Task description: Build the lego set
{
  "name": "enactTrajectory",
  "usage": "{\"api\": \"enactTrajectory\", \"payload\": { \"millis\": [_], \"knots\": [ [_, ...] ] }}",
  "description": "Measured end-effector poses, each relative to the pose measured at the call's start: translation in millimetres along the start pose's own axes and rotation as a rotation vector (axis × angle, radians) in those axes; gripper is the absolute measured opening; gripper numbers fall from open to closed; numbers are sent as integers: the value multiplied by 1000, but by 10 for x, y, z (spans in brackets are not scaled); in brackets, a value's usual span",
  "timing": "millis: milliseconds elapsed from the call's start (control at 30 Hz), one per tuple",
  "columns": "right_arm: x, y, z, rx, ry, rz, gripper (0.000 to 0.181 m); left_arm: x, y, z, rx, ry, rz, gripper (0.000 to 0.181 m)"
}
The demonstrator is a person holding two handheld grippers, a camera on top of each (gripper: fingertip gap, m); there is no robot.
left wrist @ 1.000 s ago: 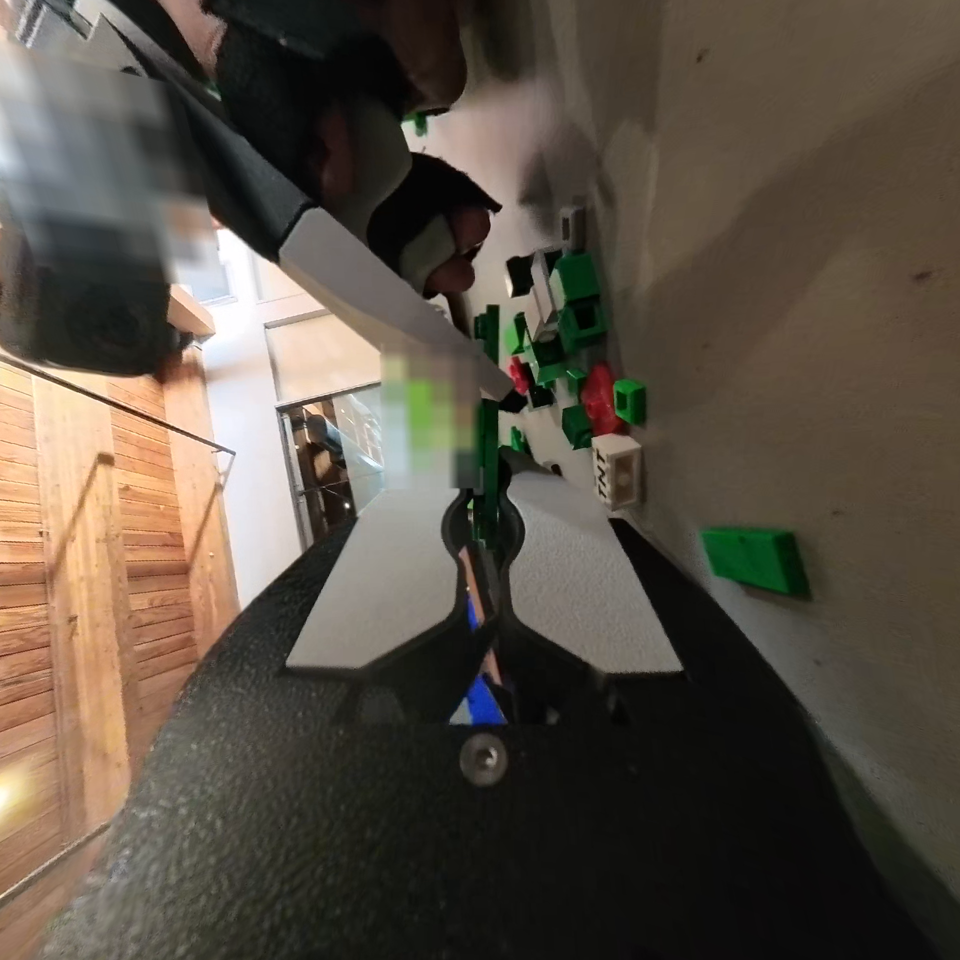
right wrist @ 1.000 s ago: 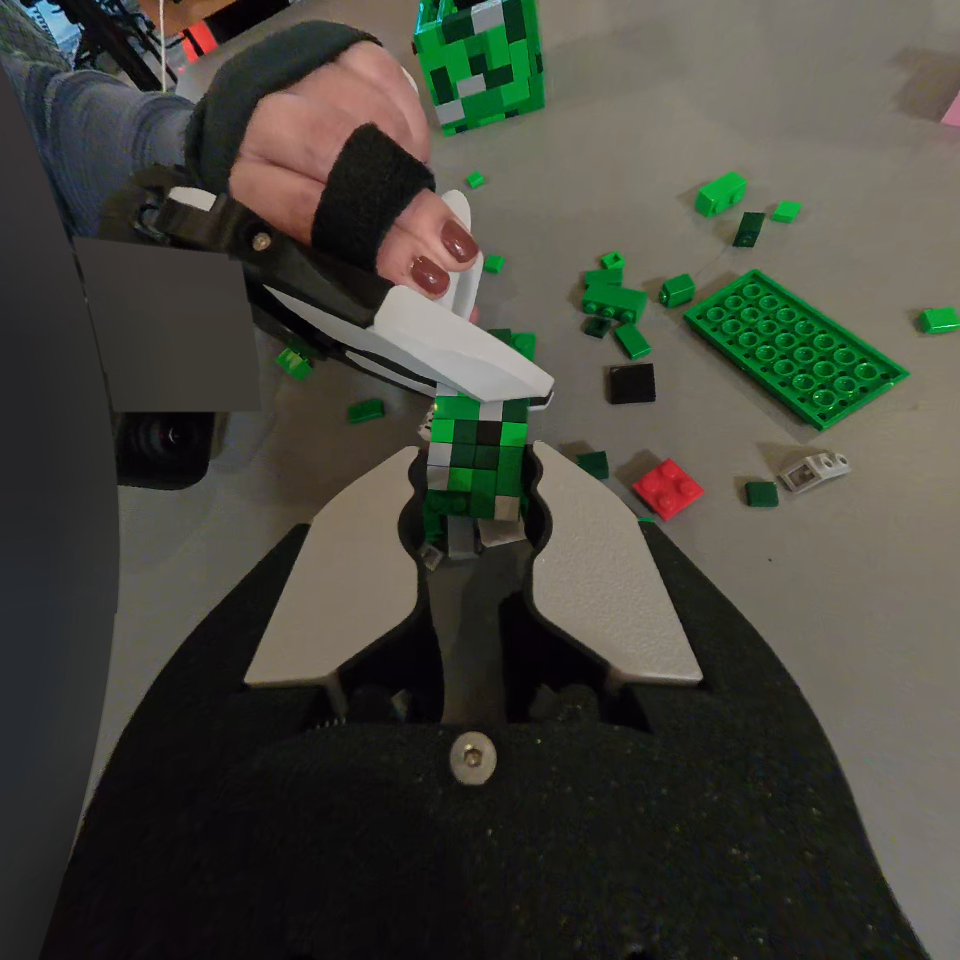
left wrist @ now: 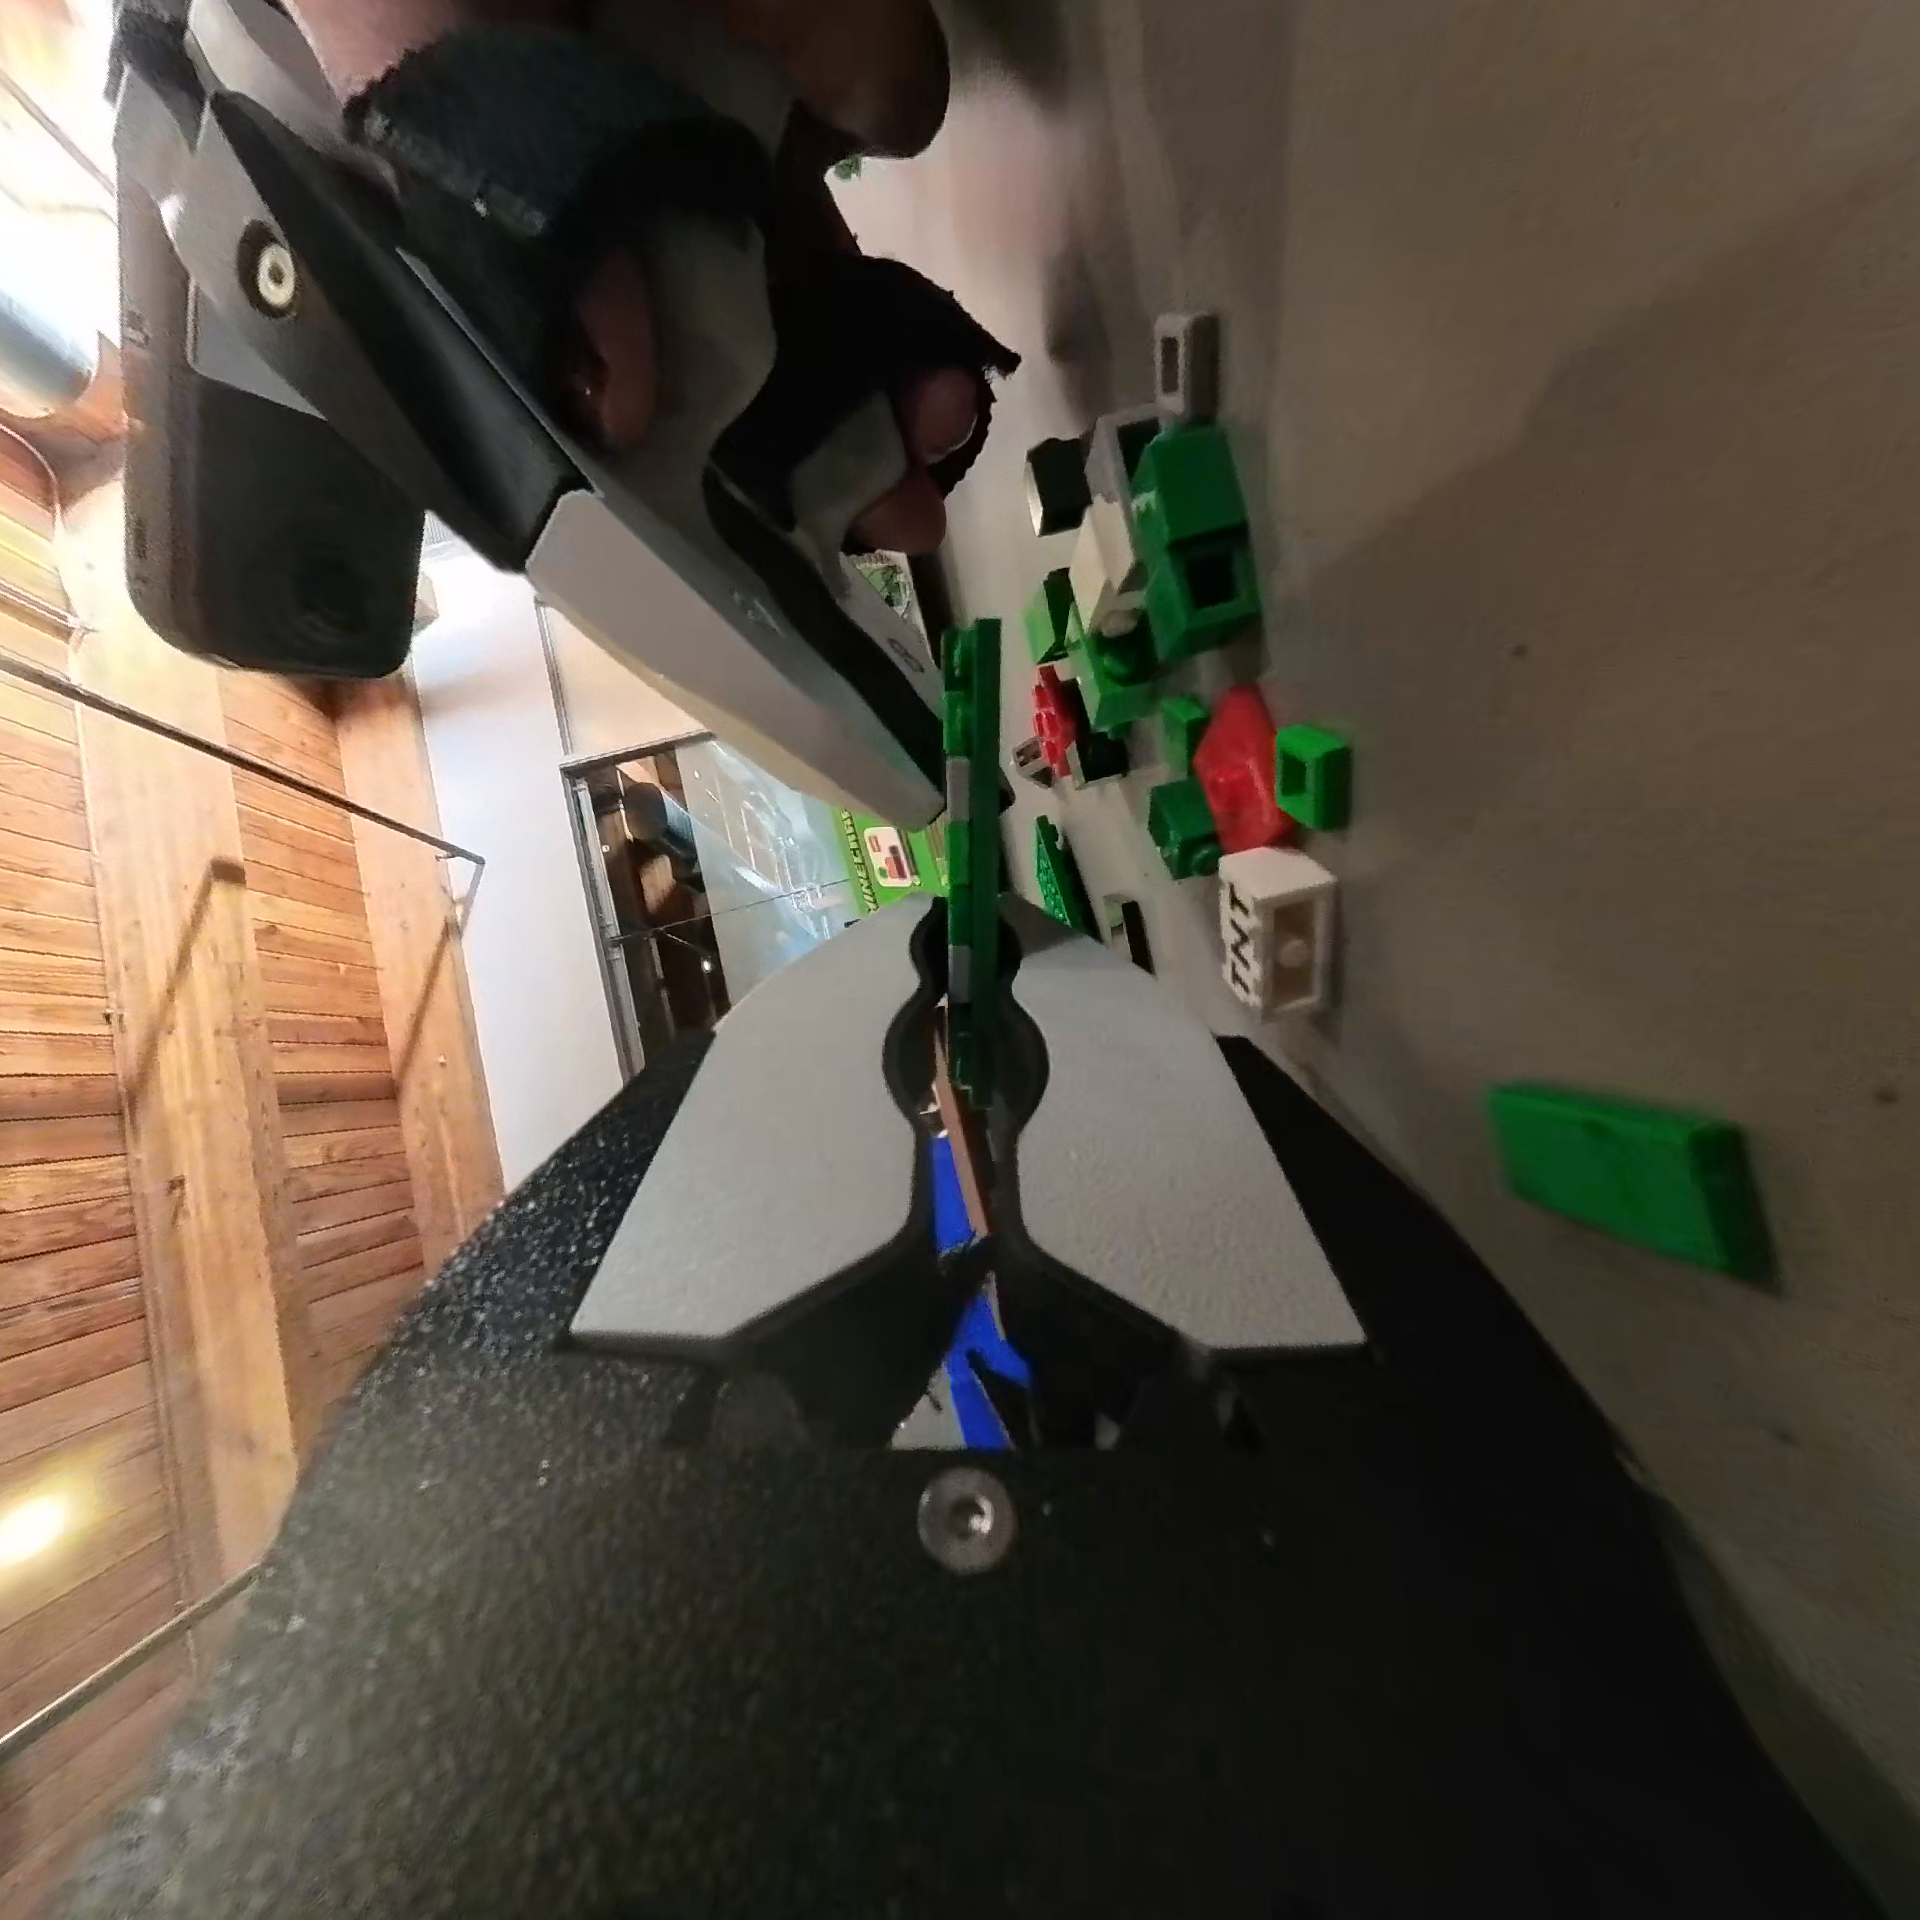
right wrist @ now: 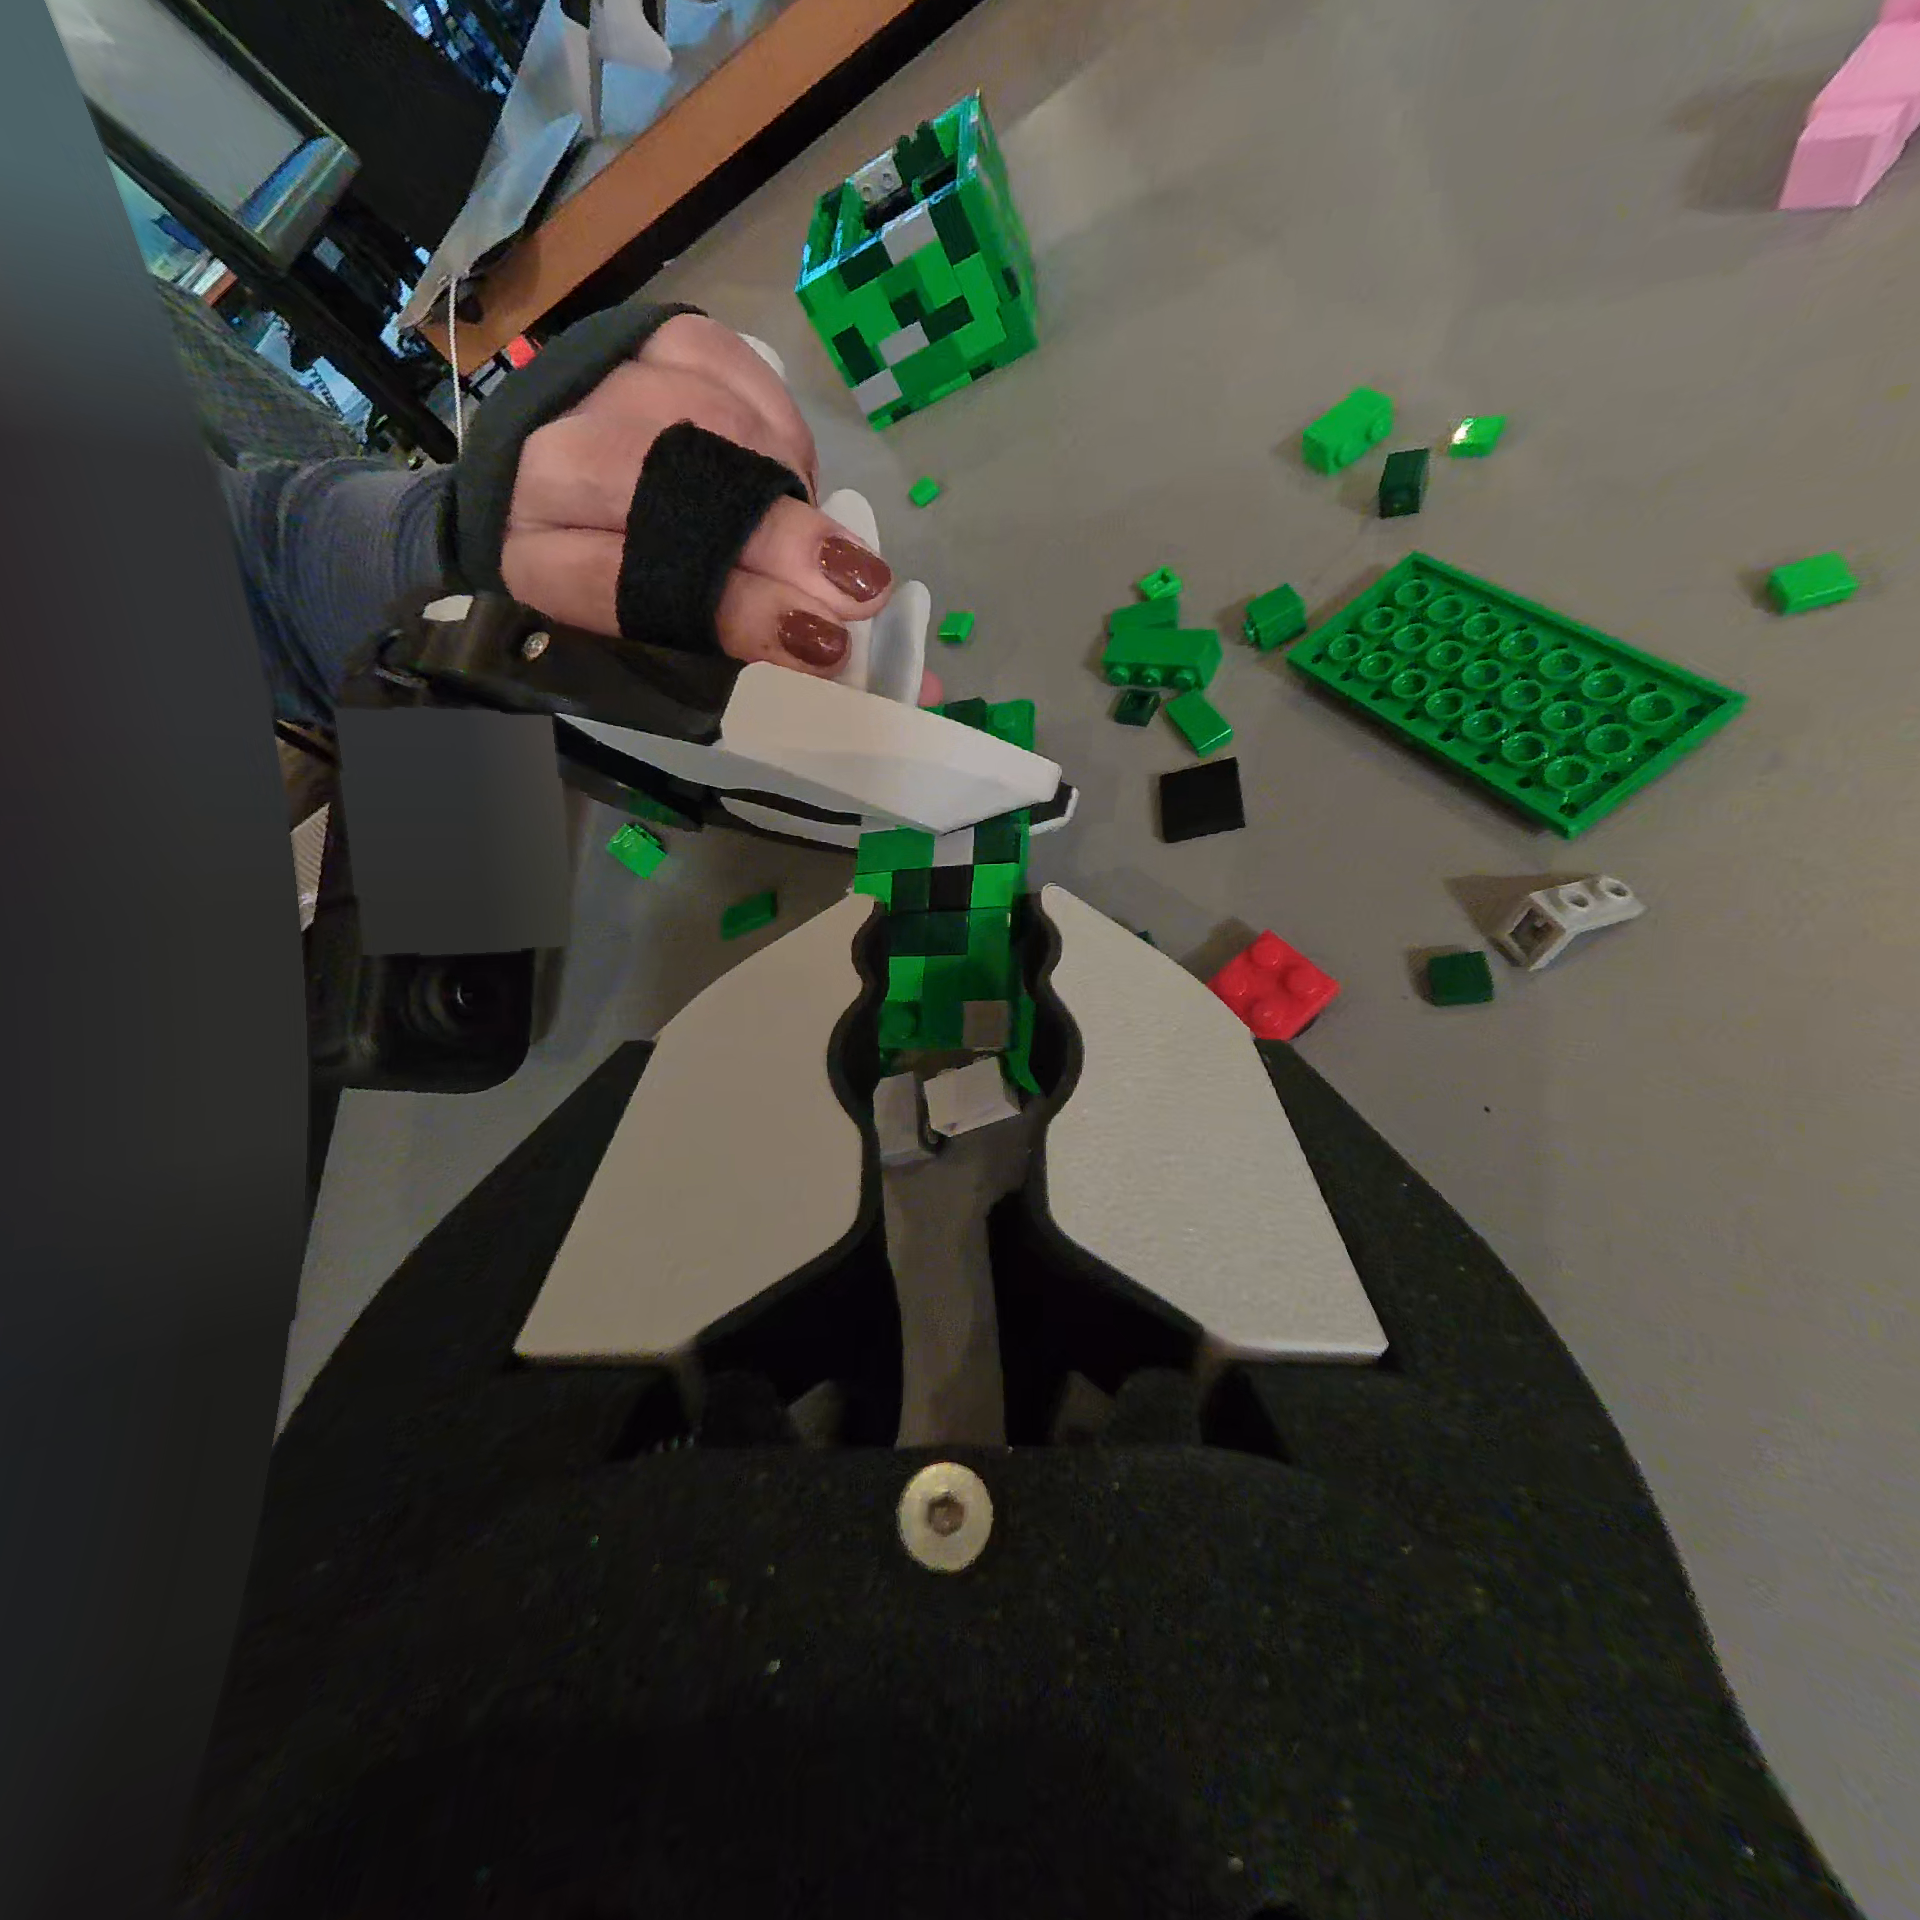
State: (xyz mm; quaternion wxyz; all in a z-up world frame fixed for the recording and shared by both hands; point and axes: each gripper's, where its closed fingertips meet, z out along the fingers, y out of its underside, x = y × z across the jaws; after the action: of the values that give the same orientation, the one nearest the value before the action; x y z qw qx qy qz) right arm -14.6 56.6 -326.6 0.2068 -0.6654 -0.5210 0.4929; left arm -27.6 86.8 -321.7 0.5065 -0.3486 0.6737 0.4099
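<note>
Green-and-grey brick wall panel (right wrist: pixel 951 935) is clamped by right gripper (right wrist: pixel 956 914), steadied for joining (left gripper (left wrist: pixel 971 935) grips its edge too).

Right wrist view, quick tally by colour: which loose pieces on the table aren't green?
Red: 1, square studded brick
Black: 1, flat square tile
Grey: 1, angled piece with holes
Pink: 1, blocky object
Total: 4
Not counted: green-and-grey brick panel, gripped by left gripper and right gripper.
</note>
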Motion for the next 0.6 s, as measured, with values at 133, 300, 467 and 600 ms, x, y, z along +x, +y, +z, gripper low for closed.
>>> {"api": "enactTrajectory", "payload": {
  "millis": [133,300,467,600],
  "knots": [
    [-20,12,2,-3,-6,-17,28,6,-9,9,9,5,-14,5],
    [-15,-23,-19,27,32,-66,35,-6,31,41,-21,-9,-26,5],
    [30,-121,-106,114,117,-119,45,-8,123,57,-65,-24,-45,6],
    [52,-178,-172,174,128,-100,66,-22,144,43,-84,-39,-62,6]
  ]
}}
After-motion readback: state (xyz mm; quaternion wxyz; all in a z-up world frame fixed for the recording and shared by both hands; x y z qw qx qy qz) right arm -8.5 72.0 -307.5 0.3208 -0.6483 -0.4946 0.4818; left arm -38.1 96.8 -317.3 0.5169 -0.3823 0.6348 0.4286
